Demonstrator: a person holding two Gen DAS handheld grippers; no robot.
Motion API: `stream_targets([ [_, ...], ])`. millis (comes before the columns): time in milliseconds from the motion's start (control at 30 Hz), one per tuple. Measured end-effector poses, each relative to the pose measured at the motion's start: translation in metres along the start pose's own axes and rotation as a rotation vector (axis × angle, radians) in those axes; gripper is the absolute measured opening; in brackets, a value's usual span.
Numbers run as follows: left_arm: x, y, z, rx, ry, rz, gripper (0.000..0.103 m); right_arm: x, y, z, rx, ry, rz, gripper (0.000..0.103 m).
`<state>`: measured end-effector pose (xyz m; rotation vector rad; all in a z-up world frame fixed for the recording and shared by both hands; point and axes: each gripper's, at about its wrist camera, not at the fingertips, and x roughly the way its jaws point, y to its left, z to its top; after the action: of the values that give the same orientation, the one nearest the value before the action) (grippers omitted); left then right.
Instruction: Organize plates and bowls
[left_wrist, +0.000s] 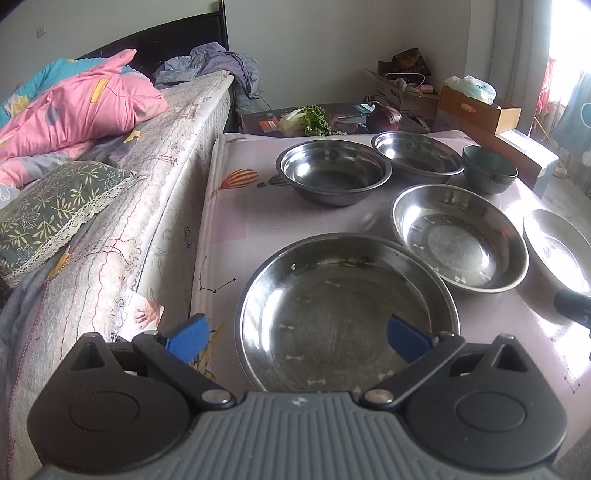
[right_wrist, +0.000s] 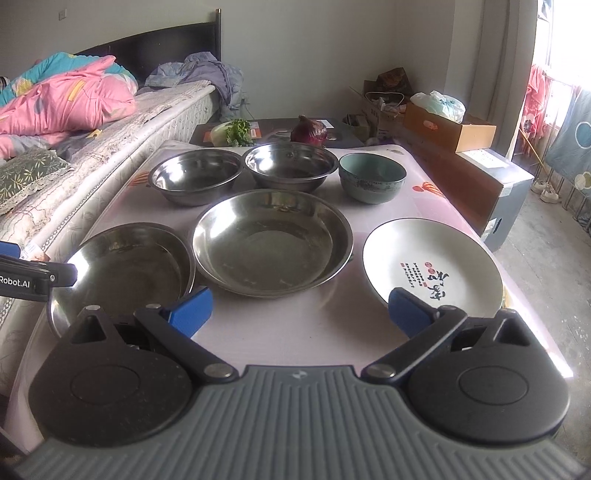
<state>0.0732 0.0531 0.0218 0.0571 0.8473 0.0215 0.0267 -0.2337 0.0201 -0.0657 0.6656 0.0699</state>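
On the pale table (right_wrist: 295, 325) lie two shallow steel plates, one at the near left (left_wrist: 343, 314) (right_wrist: 122, 269) and one in the middle (left_wrist: 458, 236) (right_wrist: 271, 240). A white plate with printed characters (right_wrist: 432, 266) (left_wrist: 557, 247) sits at the near right. Behind them stand two steel bowls (right_wrist: 195, 177) (right_wrist: 291, 162) and a green ceramic bowl (right_wrist: 371, 177) (left_wrist: 489, 168). My left gripper (left_wrist: 297, 332) is open over the near-left plate's front rim, holding nothing. My right gripper (right_wrist: 299, 312) is open over bare table between the plates, also holding nothing.
A bed with a pink quilt (left_wrist: 81, 107) runs along the table's left side. Beyond the far edge lie leafy greens (right_wrist: 236, 133) and a purple vegetable (right_wrist: 308, 131). Cardboard boxes (right_wrist: 447, 129) crowd the right side, and the floor drops off there.
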Motion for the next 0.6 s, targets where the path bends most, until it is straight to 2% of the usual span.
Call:
stream_targets([
  [333, 0.019, 0.02, 0.019, 0.004, 0.014, 0.01, 0.103, 0.029, 0.03, 0.032, -0.011, -0.028, 0.065, 0.102],
  [600, 0.034, 0.03, 0.033, 0.025, -0.003, 0.002, 0.103, 0.053, 0.032, 0.045, 0.068, -0.005, 0.115, 0.102],
])
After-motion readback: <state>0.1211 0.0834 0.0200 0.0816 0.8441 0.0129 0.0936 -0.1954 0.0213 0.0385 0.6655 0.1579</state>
